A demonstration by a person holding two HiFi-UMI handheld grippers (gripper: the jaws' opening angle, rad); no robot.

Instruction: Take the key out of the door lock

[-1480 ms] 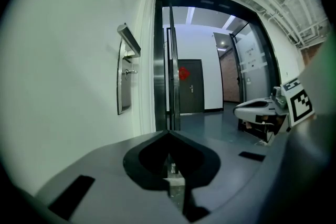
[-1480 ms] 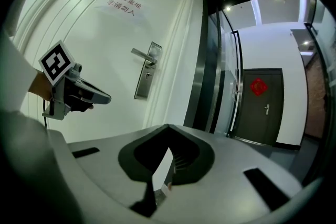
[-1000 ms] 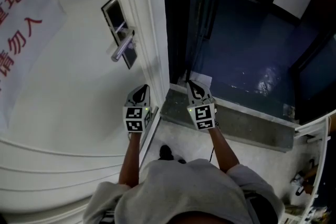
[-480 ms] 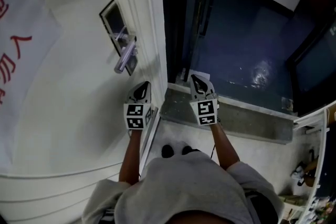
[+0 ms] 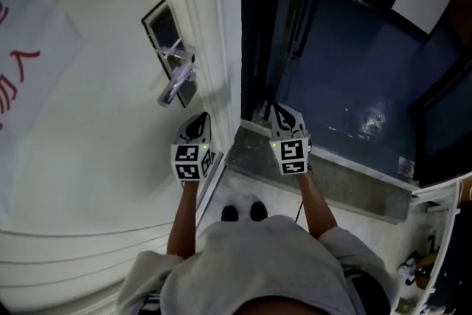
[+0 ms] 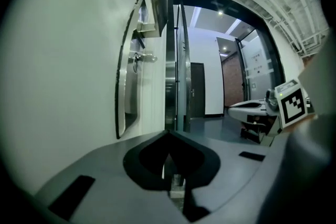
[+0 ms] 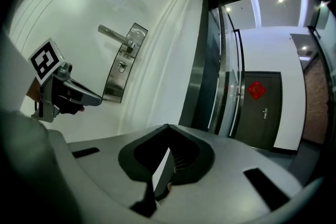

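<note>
Nothing done yet: small silver key sits in the tall steel lock plate on the white door. My left gripper and right gripper hang below that plate, jaws together, empty. Reach, pinch and pull remain.

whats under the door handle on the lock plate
Under the door handle, the lock plate shows a key sticking out of its keyhole. The key's blade is hidden inside the lock.

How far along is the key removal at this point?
Nothing done yet: the key sits in the lock below the handle. In hand: nothing; left gripper and right gripper are shut, empty, short of the lock. Left: reach, grip, pull it out.
</note>
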